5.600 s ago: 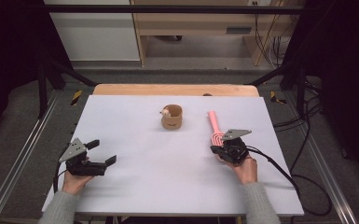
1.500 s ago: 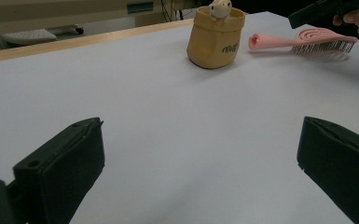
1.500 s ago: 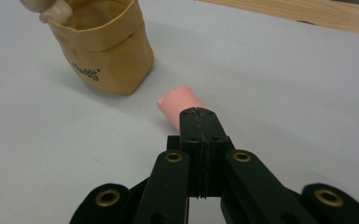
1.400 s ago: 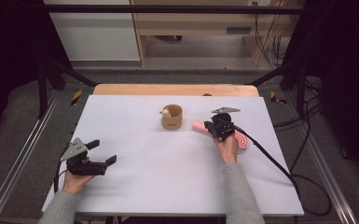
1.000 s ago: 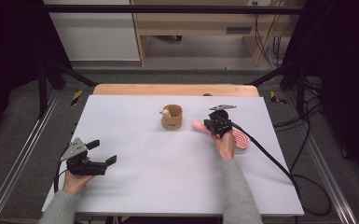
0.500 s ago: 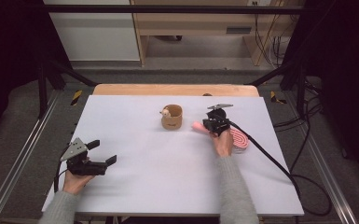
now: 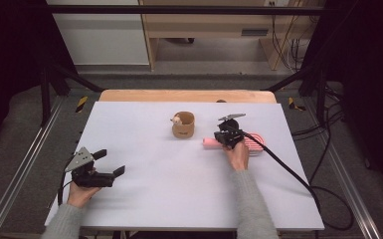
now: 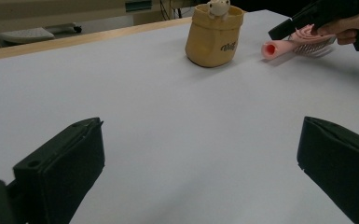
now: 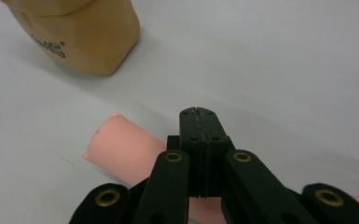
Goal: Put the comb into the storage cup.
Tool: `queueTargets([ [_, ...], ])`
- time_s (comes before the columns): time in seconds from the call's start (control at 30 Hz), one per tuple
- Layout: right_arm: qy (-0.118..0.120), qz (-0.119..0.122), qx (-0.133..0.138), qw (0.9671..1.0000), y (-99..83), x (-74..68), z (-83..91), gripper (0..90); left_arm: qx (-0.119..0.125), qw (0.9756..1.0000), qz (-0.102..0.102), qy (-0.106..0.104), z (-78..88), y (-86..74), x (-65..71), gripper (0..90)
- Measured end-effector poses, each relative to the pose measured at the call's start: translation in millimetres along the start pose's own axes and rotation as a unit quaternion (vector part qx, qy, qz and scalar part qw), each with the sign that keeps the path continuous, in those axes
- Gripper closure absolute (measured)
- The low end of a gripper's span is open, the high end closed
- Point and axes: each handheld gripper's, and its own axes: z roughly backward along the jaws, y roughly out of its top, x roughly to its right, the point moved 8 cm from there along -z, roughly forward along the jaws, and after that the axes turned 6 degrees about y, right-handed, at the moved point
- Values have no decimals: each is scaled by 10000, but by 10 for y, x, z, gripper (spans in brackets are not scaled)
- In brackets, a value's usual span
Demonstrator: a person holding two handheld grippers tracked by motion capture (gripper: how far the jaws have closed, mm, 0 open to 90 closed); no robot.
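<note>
1. We see the right gripper (image 7: 227,136) at the right of the white table (image 7: 149,199); in the right gripper view its jaws are pressed flat together with nothing between them; they sit above the pink hairbrush (image 9: 121,150), whose handle passes underneath.
2. We cannot tell whether the closed jaws touch the handle; in the left gripper view the right gripper (image 8: 307,21) sits on top of the brush (image 8: 289,45).
3. The brush (image 7: 214,143) lies flat; its open-ended handle points toward the tan pouch (image 7: 183,125); its bristled head lies beyond the right hand (image 7: 237,152).
4. The pouch stands upright near the table's middle, just beside the handle tip but apart from it; a small pale figure (image 8: 218,8) sticks out of its top.
5. The left gripper (image 7: 108,162) rests at the table's near left, well apart from the rest; its jaws stand wide apart over bare table, holding nothing.
</note>
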Motion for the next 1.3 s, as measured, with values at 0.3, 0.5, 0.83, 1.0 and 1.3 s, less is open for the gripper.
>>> queueTargets([
  [0.3,85,270,-274,9992,-95,-87,46,900,-8,10000,2,4,-2,-2,1,3],
  [0.5,137,388,-454,9981,-162,-132,65,900,3,10000,-1,4,-2,0,2,3],
  [0.83,225,500,-622,9966,-235,-193,141,900,2,10000,-7,8,-1,1,3,3],
  [1.0,286,531,-652,9960,-281,-206,195,900,-2,10000,-10,8,-2,0,5,3],
  [1.3,338,568,-741,9951,-378,-188,303,900,-24,10000,-27,7,-5,-2,10,3],
])
